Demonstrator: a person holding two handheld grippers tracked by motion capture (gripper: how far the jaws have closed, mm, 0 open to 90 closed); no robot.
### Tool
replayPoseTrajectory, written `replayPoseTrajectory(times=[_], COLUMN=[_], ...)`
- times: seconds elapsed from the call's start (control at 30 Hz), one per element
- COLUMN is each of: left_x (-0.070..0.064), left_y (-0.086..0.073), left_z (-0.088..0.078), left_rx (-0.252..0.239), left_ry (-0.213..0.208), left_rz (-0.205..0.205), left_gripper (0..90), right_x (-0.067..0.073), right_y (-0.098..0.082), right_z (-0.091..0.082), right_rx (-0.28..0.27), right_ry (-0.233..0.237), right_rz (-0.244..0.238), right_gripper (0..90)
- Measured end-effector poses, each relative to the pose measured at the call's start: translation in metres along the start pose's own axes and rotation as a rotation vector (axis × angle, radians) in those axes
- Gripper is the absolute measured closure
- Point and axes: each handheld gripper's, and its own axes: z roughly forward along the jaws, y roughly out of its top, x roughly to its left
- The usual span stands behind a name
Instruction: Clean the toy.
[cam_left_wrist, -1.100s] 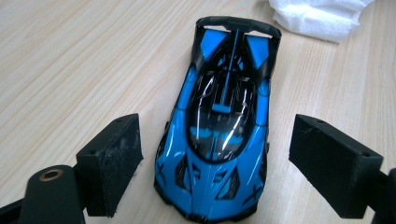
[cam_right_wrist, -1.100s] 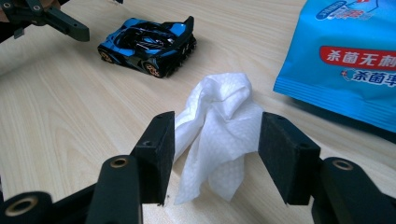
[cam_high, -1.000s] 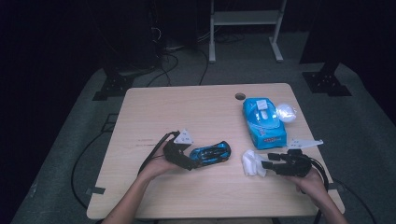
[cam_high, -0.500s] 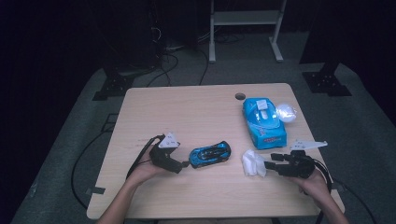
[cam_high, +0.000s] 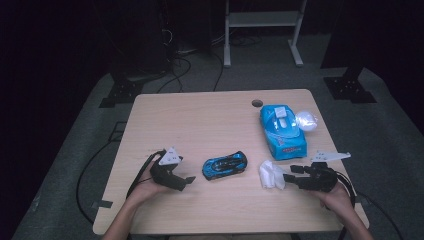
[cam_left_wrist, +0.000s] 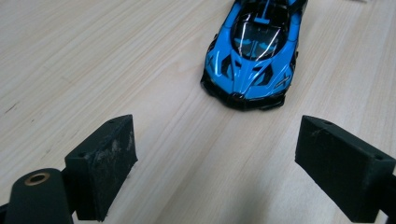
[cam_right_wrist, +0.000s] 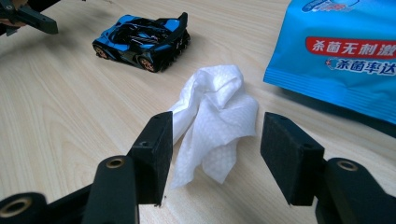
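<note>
Since the earlier frames the left gripper (cam_high: 189, 179) has drawn back from the toy car (cam_high: 225, 165), which it then had between its jaws; the car now stands free on the table (cam_high: 200, 120), a little ahead of the jaw tips and apart from them; its nose faces that claw in the left gripper view, slightly right of the midline between the spread jaws (cam_left_wrist: 212, 158), which pinch nothing. The right gripper (cam_high: 288, 176) has kept its place; its jaws stand spread (cam_right_wrist: 215, 154) with the crumpled white wipe (cam_right_wrist: 212, 126) lying on the wood just in front of them and partly between their tips; whether either pad touches the wipe I cannot tell. Beyond the wipe, ahead and to that claw's left, sits the car (cam_right_wrist: 142, 42), tail toward it; ahead and to its right lies the blue wipe pack (cam_right_wrist: 341, 51); farther still past the pack, in the high view, a small clear plastic bag (cam_high: 306, 120) rests at its far edge.
</note>
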Motion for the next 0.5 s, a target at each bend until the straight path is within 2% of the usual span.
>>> replayPoseTrajectory(times=[0.23,0.33,0.43,0.5], left_x=[0.001,0.001,0.000,-0.001], left_y=[-0.008,-0.012,-0.015,-0.016], left_z=[-0.001,-0.001,-0.002,-0.004], left_rx=[-0.021,-0.005,-0.012,-0.012], left_ry=[0.007,0.010,0.012,0.017], left_rz=[-0.036,-0.031,-0.042,-0.034], left_gripper=[10.9,10.4,10.4,10.3], right_x=[0.000,0.000,0.000,0.000], right_y=[-0.003,-0.005,-0.008,-0.010], right_z=[0.001,0.001,0.001,0.001], right_rx=[-0.003,-0.004,-0.004,-0.003], right_ry=[0.001,-0.002,-0.004,-0.008], right_rz=[-0.004,-0.003,-0.005,-0.009], right_gripper=[43.0,42.8,42.7,42.7])
